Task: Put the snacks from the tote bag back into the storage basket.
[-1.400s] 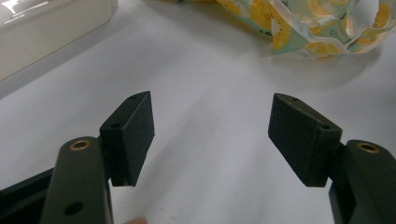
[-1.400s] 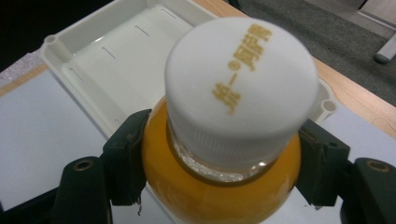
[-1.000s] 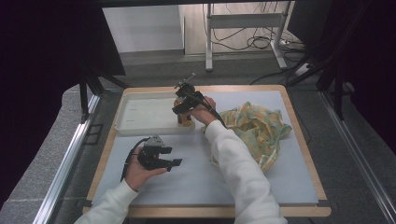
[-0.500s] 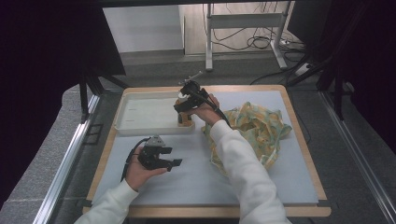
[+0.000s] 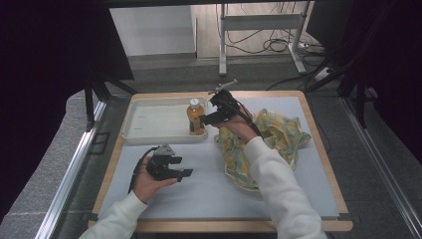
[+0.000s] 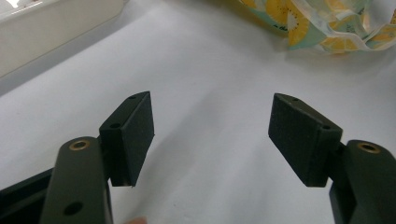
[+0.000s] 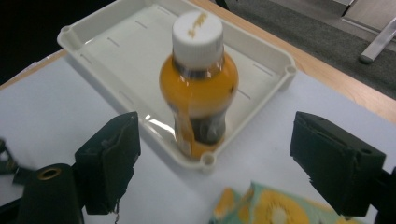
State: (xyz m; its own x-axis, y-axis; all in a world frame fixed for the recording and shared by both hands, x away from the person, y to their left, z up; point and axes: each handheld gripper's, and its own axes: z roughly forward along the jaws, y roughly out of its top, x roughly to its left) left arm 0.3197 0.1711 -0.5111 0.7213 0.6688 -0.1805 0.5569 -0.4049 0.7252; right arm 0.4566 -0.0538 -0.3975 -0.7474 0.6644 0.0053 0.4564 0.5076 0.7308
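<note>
One bottle [image 5: 196, 116] of orange drink w/ white cap, standing upright in near-right corner of white tray [image 5: 149, 123], pressed close to tray's rim; tray sits at far-left corner of worktop [image 5: 209, 184]. Right gripper [image 5: 211, 117] just beside bottle, spread wide, jaws just been opening, nothing between pads, bottle let go and standing alone; seen from right gripper view as bottle [image 7: 200, 88] a little beyond the pads, tray corner [image 7: 208, 161] right under it. Left gripper [image 5: 182, 173] resting low toward near-left part of worktop, likewise spread, holding nothing, only bare surface between its pads in left gripper view. Risks, as judgement: tall narrow bottle parked hard against rim, so easy to topple if a pad or the trailing cable clips its shoulder on the way out; could tip over rim onto worktop or roll across tray. Sleeve of right arm [image 5: 278, 189] lying across patterned cloth [image 5: 278, 137] at right side, so cloth could drag along w/ the arm, bunch up toward tray and nudge tray or bottle. Light tray could also slide toward left edge if bumped. Safest guess: pull right gripper straight back and up, away from cap, no sideways sweep. Count: 1 bottle, 1 tray, 1 cloth, 2 grippers, both empty.
</note>
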